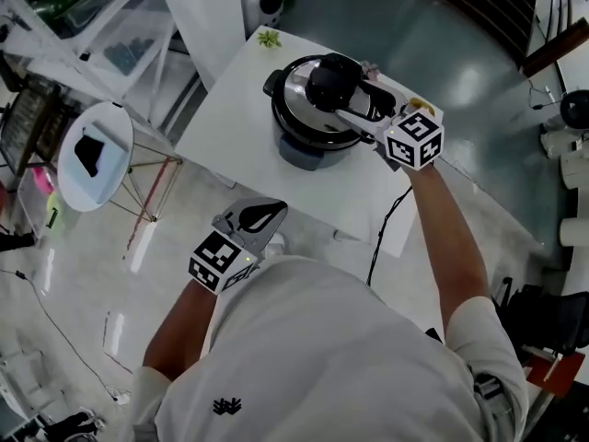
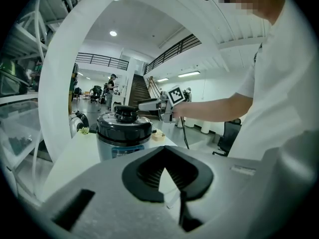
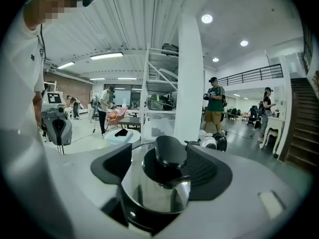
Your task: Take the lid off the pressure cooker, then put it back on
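Between the right gripper's (image 3: pixel 164 169) wide-spread fingers sits the black knob (image 3: pixel 170 151) of the lid (image 1: pixel 296 98), ungripped; the lid rests on the pressure cooker (image 1: pixel 311 147) on the white table (image 1: pixel 235 127). The left gripper (image 1: pixel 260 215), well back from the cooker, has its fingers together and empty.

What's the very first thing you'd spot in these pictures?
The shiny pressure cooker on the white table catches the eye first, its lid still on. The right gripper reaches over it, open fingers either side of the lid's black knob. The left gripper hangs short of the table, empty.
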`<state>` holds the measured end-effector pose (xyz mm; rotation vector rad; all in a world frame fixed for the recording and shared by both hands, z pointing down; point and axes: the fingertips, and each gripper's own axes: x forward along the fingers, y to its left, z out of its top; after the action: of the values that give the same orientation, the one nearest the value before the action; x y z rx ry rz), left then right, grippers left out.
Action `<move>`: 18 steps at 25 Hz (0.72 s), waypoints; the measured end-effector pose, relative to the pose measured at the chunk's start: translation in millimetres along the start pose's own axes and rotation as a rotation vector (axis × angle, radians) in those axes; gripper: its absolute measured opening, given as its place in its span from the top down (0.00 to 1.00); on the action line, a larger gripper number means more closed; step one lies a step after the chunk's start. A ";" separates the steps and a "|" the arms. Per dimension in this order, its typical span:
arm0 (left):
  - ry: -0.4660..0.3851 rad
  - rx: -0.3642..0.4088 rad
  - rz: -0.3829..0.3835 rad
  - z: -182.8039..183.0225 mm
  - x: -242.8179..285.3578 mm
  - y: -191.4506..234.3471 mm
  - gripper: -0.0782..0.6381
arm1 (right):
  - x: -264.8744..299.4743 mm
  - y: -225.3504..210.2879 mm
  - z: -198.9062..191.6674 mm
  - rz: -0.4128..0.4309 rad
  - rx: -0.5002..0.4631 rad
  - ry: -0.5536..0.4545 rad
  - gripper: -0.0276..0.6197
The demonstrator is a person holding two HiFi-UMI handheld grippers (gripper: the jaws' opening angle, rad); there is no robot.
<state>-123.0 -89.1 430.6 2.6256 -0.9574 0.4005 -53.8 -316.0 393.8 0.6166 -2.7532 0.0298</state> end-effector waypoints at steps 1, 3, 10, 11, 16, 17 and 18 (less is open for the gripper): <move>0.001 0.002 -0.008 0.4 0.2 6.5 0.88 | 7.7 -3.5 0.0 0.004 0.000 0.011 0.40; 0.000 0.002 -0.023 2.2 1.0 17.3 0.88 | 21.1 -8.8 -1.2 0.014 -0.003 0.032 0.39; 0.014 0.003 -0.081 1.4 4.6 47.4 0.88 | 54.2 -19.1 -5.7 0.048 -0.017 0.093 0.40; 0.015 0.003 -0.086 1.5 4.6 51.0 0.88 | 57.5 -19.5 -6.4 0.057 -0.019 0.103 0.40; 0.022 -0.005 -0.105 -2.1 3.1 64.3 0.88 | 70.5 -19.3 -10.9 0.076 -0.027 0.149 0.40; 0.025 -0.006 -0.109 -3.2 2.6 66.3 0.88 | 71.5 -19.7 -11.5 0.072 -0.028 0.155 0.40; 0.027 -0.007 -0.113 -4.3 2.1 68.1 0.88 | 72.0 -20.2 -12.1 0.068 -0.030 0.161 0.41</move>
<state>-167.0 -138.0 448.7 2.6453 -0.7960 0.4031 -103.3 -362.9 426.7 0.4899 -2.6127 0.0518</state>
